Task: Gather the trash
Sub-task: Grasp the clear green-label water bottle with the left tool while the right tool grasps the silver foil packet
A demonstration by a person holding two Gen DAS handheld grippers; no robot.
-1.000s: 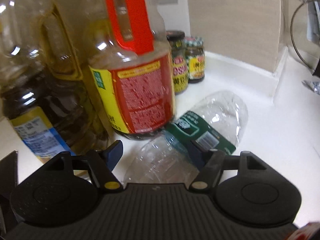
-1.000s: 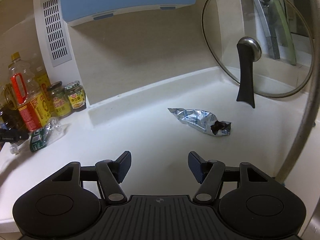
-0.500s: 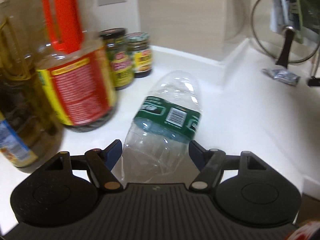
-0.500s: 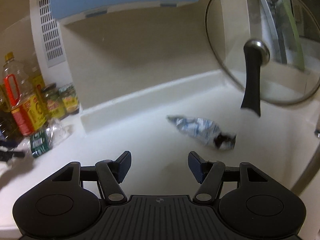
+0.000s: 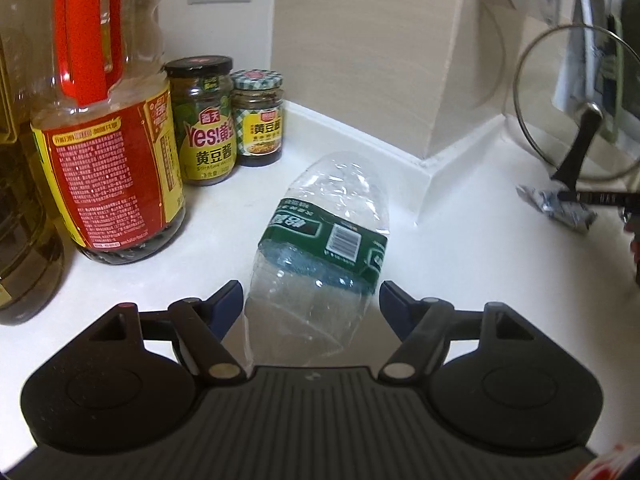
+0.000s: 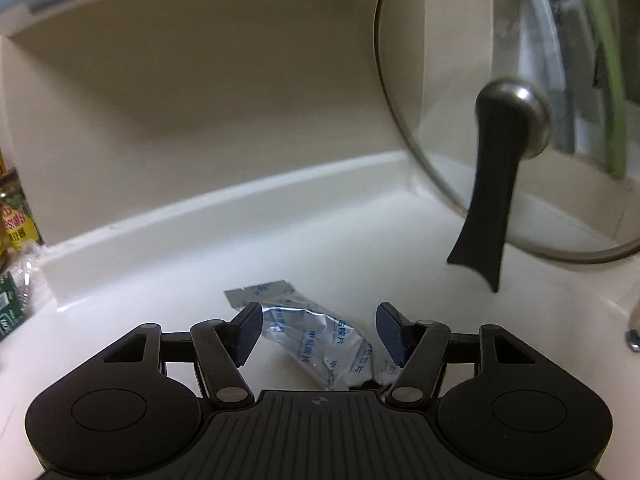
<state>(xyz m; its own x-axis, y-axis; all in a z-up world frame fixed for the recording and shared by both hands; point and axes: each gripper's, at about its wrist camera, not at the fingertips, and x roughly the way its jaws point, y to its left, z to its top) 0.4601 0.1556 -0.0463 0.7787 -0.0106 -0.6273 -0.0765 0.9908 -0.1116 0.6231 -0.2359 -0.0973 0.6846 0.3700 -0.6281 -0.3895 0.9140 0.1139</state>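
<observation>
A crushed clear plastic bottle (image 5: 320, 240) with a green label lies on the white counter (image 5: 460, 264). Its near end sits between the fingers of my left gripper (image 5: 310, 294), whose jaws are opening; a small gap shows at each pad. A crumpled silver foil wrapper (image 6: 312, 328) with blue print lies between the fingers of my right gripper (image 6: 318, 320), which is open and low over it, pads apart from the foil. The same wrapper (image 5: 556, 208) shows far right in the left wrist view. The bottle (image 6: 12, 308) peeks in at the right wrist view's left edge.
A large oil jug (image 5: 112, 152) with a red handle and two sauce jars (image 5: 204, 120) (image 5: 258, 116) stand left of the bottle. A glass pot lid (image 6: 500, 120) with a black handle leans on the wall behind the wrapper. A wall corner (image 5: 400, 60) juts out between the two spots.
The left gripper swung right, so the bottle now lies centred between its fingers. The right gripper moved forward and down until the foil wrapper came between its fingers.
</observation>
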